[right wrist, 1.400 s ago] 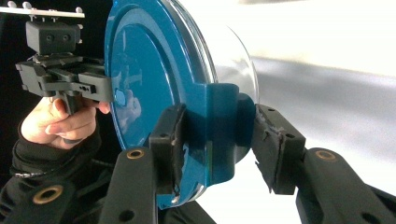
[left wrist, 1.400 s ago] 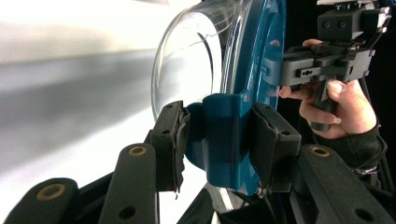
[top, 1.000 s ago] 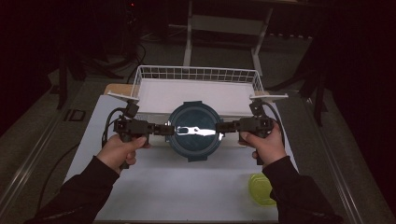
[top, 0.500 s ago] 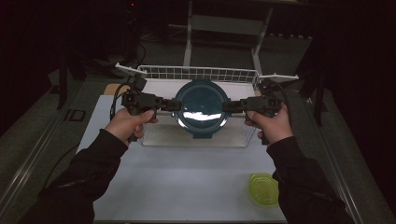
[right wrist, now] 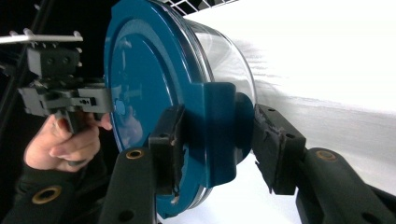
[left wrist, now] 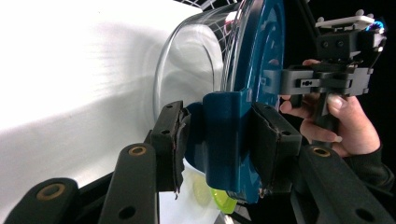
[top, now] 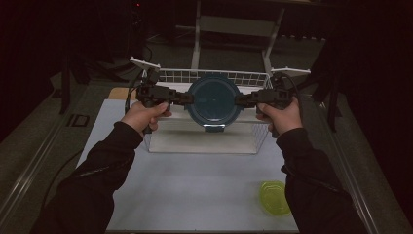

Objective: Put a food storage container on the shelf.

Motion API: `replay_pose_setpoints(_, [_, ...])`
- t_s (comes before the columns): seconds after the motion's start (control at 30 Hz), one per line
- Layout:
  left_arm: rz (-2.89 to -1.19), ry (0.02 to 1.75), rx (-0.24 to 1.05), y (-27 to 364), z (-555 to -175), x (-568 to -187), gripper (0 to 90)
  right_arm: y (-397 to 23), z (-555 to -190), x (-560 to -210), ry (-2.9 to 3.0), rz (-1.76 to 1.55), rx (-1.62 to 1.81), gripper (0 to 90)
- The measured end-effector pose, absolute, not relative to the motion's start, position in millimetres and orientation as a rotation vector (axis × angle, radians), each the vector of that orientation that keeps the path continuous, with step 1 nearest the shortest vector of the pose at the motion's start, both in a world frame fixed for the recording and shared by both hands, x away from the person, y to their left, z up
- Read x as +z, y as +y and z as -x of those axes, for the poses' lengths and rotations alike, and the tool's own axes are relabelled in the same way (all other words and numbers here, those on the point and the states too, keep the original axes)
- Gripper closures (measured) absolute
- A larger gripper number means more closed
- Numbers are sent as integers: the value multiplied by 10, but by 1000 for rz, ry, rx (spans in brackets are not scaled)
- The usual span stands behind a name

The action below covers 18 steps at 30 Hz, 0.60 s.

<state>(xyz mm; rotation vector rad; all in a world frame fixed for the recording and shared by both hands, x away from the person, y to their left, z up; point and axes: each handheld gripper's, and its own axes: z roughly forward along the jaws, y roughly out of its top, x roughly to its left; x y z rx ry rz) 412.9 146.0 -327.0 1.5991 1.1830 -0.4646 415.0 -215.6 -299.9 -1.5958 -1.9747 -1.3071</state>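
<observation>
The blue-lidded glass container, centre of the high view above the wire basket, hangs by its side latches: left hand-held gripper and right hand-held gripper each clamp one. Uneven pull could slip a latch and drop it.

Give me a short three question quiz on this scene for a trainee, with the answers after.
1. True or false: each claw grips a side latch of the round container.
2. What colour is the container's lid?
3. Where is the container? A: flat on the table. B: held up over the wire basket. C: beside the small green tub.

Key: 1 true, the left claw and the right claw each clamp a latch. 2 dark blue. 3 B.
</observation>
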Motion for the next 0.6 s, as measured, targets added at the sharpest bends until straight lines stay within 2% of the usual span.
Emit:
replay_pose_setpoints(0.3, [-1573, 1211, -471, 1442, -4212, -3276, 545, -2122, -4241, -2976, -1978, 1672, -1276, 537])
replay_pose_setpoints(0.37, [-1574, 1197, -477, 1413, -4226, -3275, 525, -2122, -4259, -2953, -2011, 1680, -1274, 632])
replay_pose_setpoints(0.4, [-1565, 1203, -478, 1408, -4231, -3280, 521, -2101, -4265, -2946, -2025, 1697, -1258, 602])
replay_pose_setpoints(0.6, [-1543, 1236, -488, 1463, -4309, -3365, 507, -2088, -4302, -3003, -1997, 1704, -1290, 594])
